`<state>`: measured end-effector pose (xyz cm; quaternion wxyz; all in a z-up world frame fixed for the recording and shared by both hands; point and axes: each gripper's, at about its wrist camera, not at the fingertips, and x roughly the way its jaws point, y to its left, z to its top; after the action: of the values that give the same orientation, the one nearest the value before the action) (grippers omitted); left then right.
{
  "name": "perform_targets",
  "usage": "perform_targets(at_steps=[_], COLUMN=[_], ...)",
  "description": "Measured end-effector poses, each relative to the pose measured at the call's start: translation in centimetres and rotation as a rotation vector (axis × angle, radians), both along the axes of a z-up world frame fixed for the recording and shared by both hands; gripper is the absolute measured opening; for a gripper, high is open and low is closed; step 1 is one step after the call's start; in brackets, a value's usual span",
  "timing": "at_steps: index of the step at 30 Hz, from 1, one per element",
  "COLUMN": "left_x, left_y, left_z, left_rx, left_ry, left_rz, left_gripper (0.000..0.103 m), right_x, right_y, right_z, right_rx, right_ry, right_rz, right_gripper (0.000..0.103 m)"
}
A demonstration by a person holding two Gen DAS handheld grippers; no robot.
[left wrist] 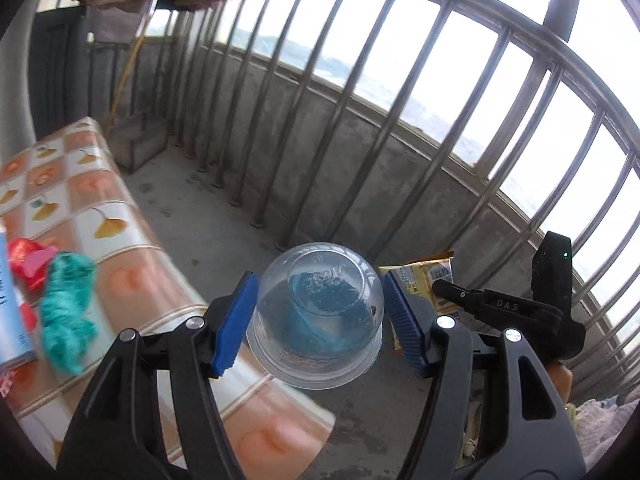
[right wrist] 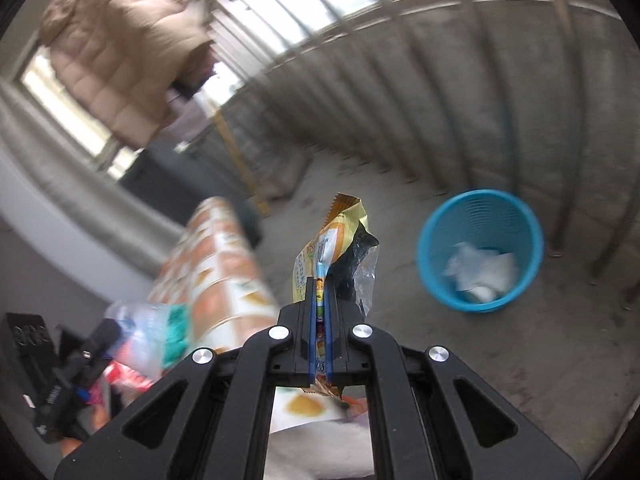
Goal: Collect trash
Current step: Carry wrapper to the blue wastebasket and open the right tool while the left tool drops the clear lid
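Note:
My left gripper (left wrist: 318,286) is shut on a clear plastic cup (left wrist: 320,312), its bottom facing the camera and the blue pads (left wrist: 234,320) pressing on both sides. It hangs off the table's edge, over the floor. My right gripper (right wrist: 320,280) is shut on a yellow snack wrapper (right wrist: 336,236) that sticks up past the fingertips. In the left wrist view the right gripper (left wrist: 440,285) and wrapper (left wrist: 420,280) sit just right of the cup. A blue wastebasket (right wrist: 440,216) with white paper in it stands on the floor, ahead and to the right of the right gripper.
A table with an orange tile-pattern cloth (left wrist: 120,248) is at the left, carrying a teal fluffy scrap (left wrist: 64,312), a red wrapper (left wrist: 24,264) and a pale blue box (left wrist: 12,312). Metal railing bars (left wrist: 360,120) on a concrete wall close the far side. A beige jacket (right wrist: 120,52) hangs above.

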<state>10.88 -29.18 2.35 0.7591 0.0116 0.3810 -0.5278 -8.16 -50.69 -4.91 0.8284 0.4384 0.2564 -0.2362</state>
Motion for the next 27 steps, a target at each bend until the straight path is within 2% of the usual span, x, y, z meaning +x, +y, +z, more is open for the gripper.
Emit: perform_targets(at_steps=[4, 7, 11, 16, 17, 18, 20, 21, 24, 27], left_x=[0.7, 1.4, 2.6, 3.7, 3.9, 4.1, 4.3, 4.3, 4.3, 4.2], left_y=[-8.6, -14.0, -20.9, -26.3, -27.3, -28.1, -29.2, -29.6, -29.0, -27.9], left_z=[-3.1, -5.9, -9.7, -14.1, -14.9, -15.8, -17.1, -17.5, -17.5, -16.8], left_rx=[0.078, 0.139, 0.211, 0.283, 0.3, 0.323, 0.353, 0.362, 0.348, 0.327], left_ry=[0.117, 0.184, 0.272, 0.311, 0.326, 0.346, 0.368, 0.374, 0.382, 0.361], left_rz=[-0.095, -0.13, -0.143, -0.125, -0.117, -0.103, -0.075, -0.068, -0.073, -0.074], left_gripper=[0.061, 0.061, 0.061, 0.062, 0.062, 0.072, 0.076, 0.076, 0.076, 0.076], right_x=[-1.4, -1.4, -0.3, 1.2, 1.7, 2.2, 3.2, 3.4, 3.6, 2.3], right_y=[-4.2, -7.3, -11.4, -16.1, -16.7, -17.3, -18.6, -19.0, -19.2, -18.8], right_z=[-3.3, -6.0, -9.7, -14.1, -15.3, -16.4, -19.0, -19.7, -20.9, -21.0], right_rx=[0.047, 0.078, 0.143, 0.196, 0.213, 0.229, 0.24, 0.227, 0.188, 0.198], right_ry=[0.052, 0.079, 0.096, 0.135, 0.153, 0.18, 0.292, 0.336, 0.424, 0.4], right_rz=[-0.095, -0.147, -0.207, -0.249, -0.249, -0.243, -0.24, -0.246, -0.255, -0.295], right_gripper=[0.003, 0.004, 0.004, 0.007, 0.011, 0.016, 0.05, 0.055, 0.06, 0.063])
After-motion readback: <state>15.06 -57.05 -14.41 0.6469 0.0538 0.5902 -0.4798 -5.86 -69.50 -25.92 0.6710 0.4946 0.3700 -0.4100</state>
